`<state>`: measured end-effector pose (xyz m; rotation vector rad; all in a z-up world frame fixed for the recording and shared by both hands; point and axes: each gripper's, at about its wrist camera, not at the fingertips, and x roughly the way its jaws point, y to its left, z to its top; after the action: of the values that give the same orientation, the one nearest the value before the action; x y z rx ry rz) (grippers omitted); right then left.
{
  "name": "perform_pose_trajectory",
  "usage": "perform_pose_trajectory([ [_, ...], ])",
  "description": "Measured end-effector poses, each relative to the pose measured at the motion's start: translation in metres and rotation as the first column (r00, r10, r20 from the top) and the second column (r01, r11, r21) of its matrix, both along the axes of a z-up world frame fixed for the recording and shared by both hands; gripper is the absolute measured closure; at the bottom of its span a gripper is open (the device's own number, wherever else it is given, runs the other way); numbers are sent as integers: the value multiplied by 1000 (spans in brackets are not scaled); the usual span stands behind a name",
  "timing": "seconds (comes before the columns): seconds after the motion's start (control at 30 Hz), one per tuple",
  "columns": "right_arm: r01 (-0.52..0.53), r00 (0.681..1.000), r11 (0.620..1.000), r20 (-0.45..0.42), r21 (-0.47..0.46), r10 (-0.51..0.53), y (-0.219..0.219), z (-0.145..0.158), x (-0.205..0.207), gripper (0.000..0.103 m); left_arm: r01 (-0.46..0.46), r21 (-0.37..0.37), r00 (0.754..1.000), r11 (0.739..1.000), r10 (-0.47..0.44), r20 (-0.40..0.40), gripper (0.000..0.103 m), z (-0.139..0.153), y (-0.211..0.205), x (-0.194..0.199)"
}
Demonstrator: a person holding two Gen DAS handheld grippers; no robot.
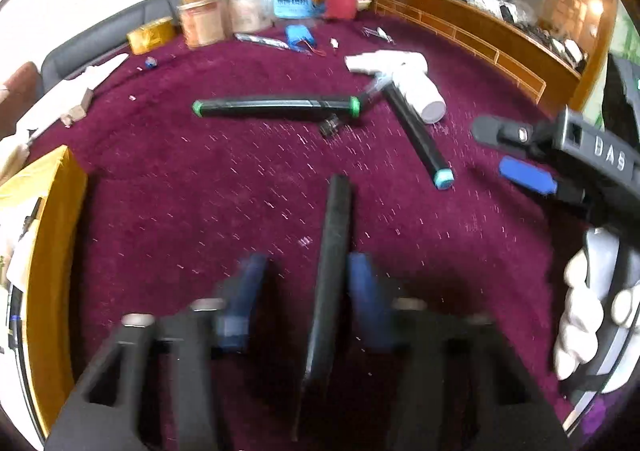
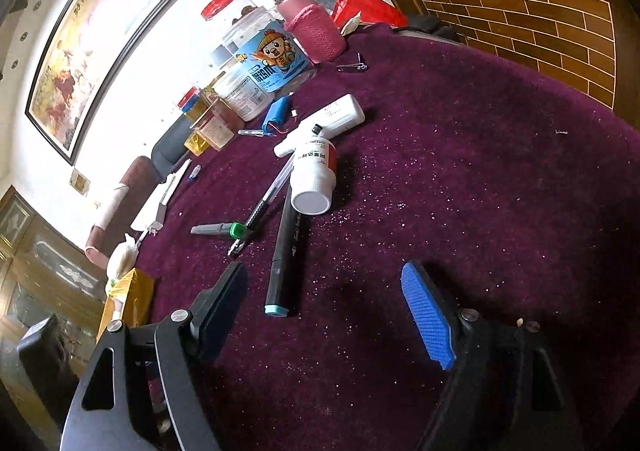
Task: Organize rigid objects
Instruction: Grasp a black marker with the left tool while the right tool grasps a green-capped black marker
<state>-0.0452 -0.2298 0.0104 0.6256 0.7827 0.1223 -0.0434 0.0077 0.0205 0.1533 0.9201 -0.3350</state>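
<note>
The right gripper point(image 2: 340, 311), jaws apart, faces a black marker point(image 2: 286, 251) at 11 o'clock, its long axis running toward 12. The left gripper point(image 1: 308, 291) sits farther off; a dark stick point(image 1: 332, 259) lies between its jaws, grip unclear.

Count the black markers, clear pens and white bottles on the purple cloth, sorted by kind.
Black markers: 3 (green-capped marker, teal-capped marker, plain marker inside the left claw)
Clear pens: 1 (clear pen)
White bottles: 2 (red-labelled bottle, flat bottle)
Total: 6
</note>
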Motion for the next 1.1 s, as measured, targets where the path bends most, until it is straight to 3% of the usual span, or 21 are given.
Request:
perform_pose_trajectory([
  [0.13, 0, 1000, 1000, -1, -1, 0, 0, 0, 0, 28, -22, -49, 999, 999, 20, -32, 91, -2, 29, -8],
  [0.33, -2, 1000, 1000, -5, -15, 1, 1, 1, 0, 28, -83, -253, 994, 964, 63, -84, 91, -8, 65, -9],
  [0.57, -111, 994, 981, -40, -156, 106, 34, 24, 8, 28, -84, -354, 993, 932, 48, -111, 85, -10, 75, -7],
  [0.7, -208, 978, 938, -45, -277, 204, 72, 43, 36, 28, -100, -419, 990, 903, 48, -133, 85, -13, 84, -6],
  [0.83, -294, 955, 885, -74, -362, 287, 115, 48, 79, 29, -106, -435, 989, 894, 49, -139, 85, -14, 85, -5],
  [1.1, -461, 885, 714, -214, -527, 413, 194, 22, 140, 29, -112, -447, 988, 888, 53, -143, 85, -14, 87, -7],
])
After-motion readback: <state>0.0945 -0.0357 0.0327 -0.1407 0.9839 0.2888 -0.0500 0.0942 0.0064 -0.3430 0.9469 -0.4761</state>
